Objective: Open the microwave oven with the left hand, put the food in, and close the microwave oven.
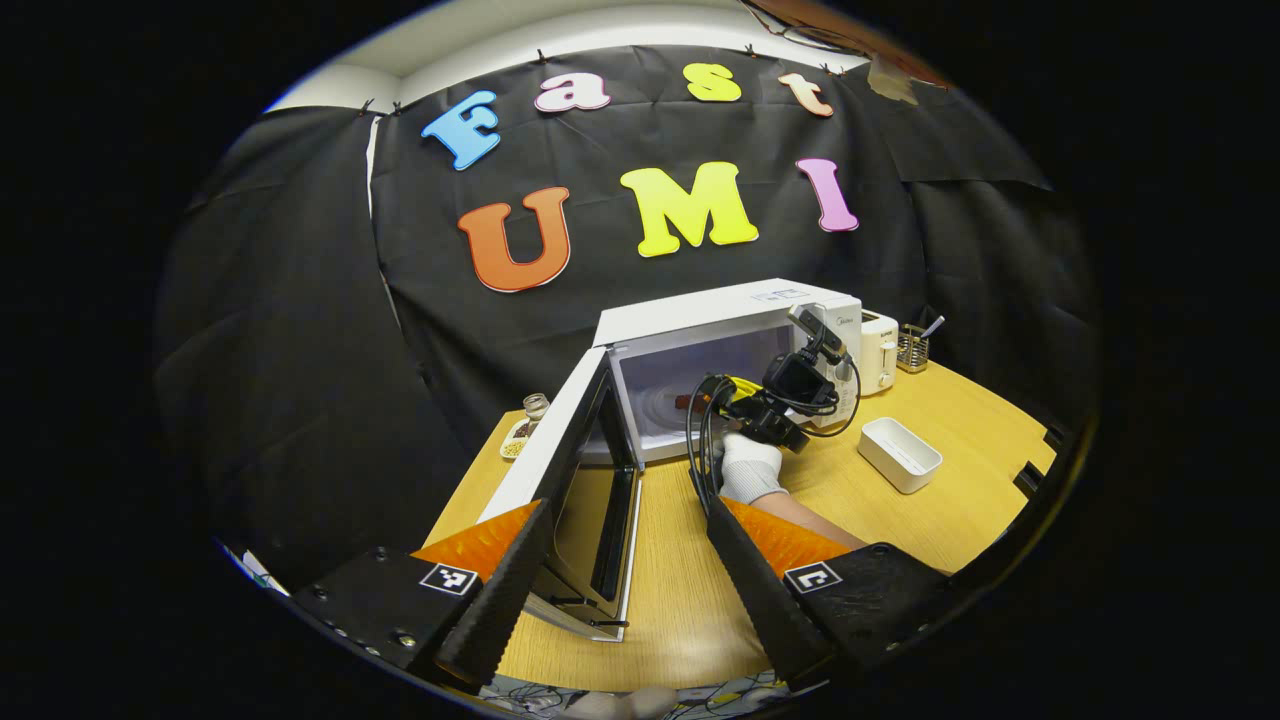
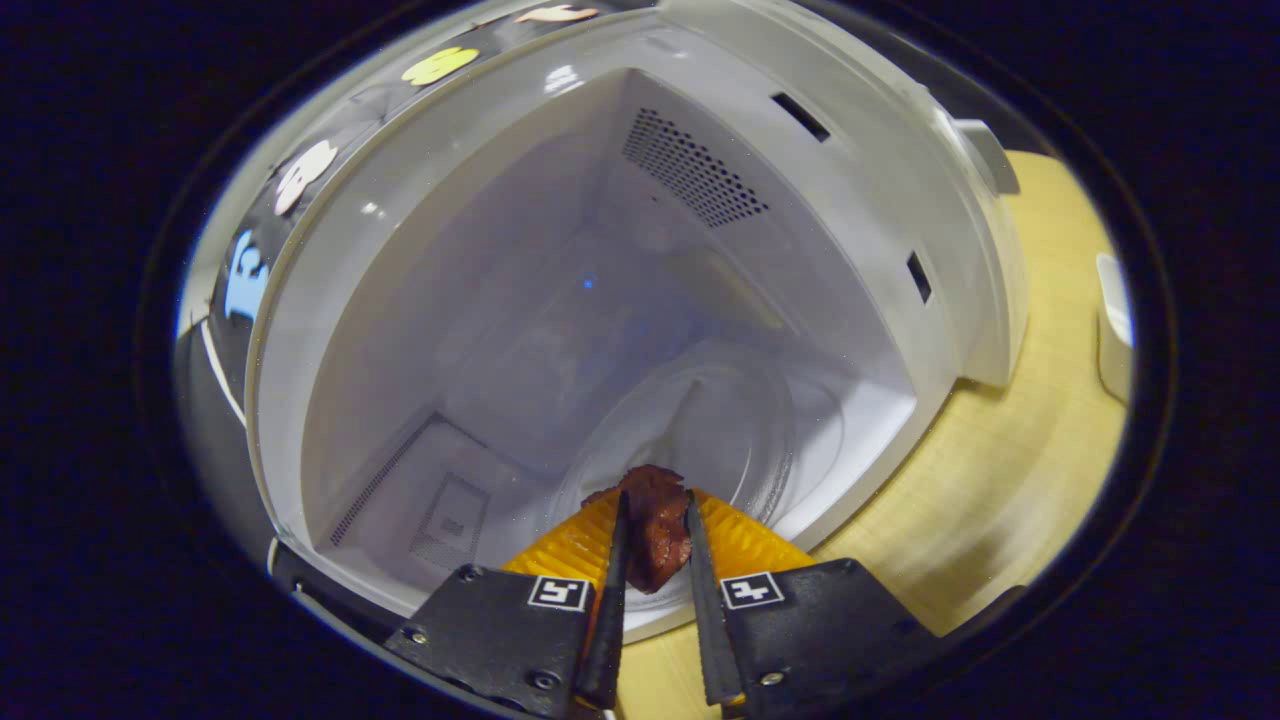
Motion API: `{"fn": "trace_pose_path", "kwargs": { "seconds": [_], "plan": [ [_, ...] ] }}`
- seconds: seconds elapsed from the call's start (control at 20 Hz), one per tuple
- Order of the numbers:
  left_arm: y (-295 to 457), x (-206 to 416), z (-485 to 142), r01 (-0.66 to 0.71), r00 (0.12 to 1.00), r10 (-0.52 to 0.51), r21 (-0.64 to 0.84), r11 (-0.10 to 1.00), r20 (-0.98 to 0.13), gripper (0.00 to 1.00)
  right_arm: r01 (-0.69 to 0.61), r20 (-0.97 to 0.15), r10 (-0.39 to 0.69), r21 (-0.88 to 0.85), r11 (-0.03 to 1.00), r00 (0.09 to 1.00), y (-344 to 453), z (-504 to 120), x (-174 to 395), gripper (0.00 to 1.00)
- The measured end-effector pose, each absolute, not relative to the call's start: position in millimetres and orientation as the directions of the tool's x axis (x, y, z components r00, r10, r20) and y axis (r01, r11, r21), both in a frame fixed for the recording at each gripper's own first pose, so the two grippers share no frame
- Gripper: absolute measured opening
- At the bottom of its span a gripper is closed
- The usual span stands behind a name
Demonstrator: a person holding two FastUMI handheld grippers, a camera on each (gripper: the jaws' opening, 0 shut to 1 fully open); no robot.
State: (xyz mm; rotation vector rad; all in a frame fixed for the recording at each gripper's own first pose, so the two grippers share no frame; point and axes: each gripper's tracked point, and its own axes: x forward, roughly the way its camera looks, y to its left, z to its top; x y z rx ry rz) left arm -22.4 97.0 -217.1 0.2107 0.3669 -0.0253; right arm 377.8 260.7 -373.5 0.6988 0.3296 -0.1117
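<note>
We see a wooden table [image 1: 960, 420] before the black cloth wall, bearing the white microwave [image 1: 720, 320], its door [image 1: 570, 470] swung wide. The left gripper [image 1: 620, 590] hangs with fingers apart near the door. The right gripper [image 2: 655, 560], fingers clamped on dark food [image 2: 655, 520], reaches over the glass turntable [image 2: 740, 420]. A white tray [image 1: 900, 455] lies beside the microwave.

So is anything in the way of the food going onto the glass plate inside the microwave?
Nothing visible is. The door is swung wide open, and the right hand-held gripper holds the food at the cavity's mouth, with the bare glass plate just ahead.
</note>
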Motion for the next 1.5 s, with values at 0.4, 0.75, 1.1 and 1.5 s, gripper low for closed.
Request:
{"fn": "trace_pose_path", "kwargs": {
  "seconds": [0.4, 0.75, 1.1, 1.5],
  "plan": [
    [92.7, -8.0, -206.2, 0.052, 0.943, 0.023, 0.215, 0.975, -0.331, 0.95, 0.193, -0.320, -0.051, 0.428, 0.883, 0.946, 236.7, -342.1, 362.3, 0.92],
    [92.5, -10.1, -169.0, 0.045, 0.959, 0.020, 0.222, 0.974, -0.282, 0.95, 0.120, -0.432, 0.038, 0.334, 0.935, 0.901, 205.0, -316.1, 265.9, 0.97],
    [82.4, -10.9, -142.1, 0.050, 0.969, -0.011, 0.155, 0.987, -0.245, 0.95, 0.013, -0.488, 0.074, 0.171, 0.985, 0.870, 118.9, -244.9, 126.6, 0.97],
    [78.0, 7.3, -122.0, 0.041, 0.986, -0.020, 0.120, 0.992, -0.167, 0.95, 0.035, -0.319, -0.032, 0.004, 0.999, 0.947, 50.2, -120.4, 42.2, 0.98]
  ]
}}
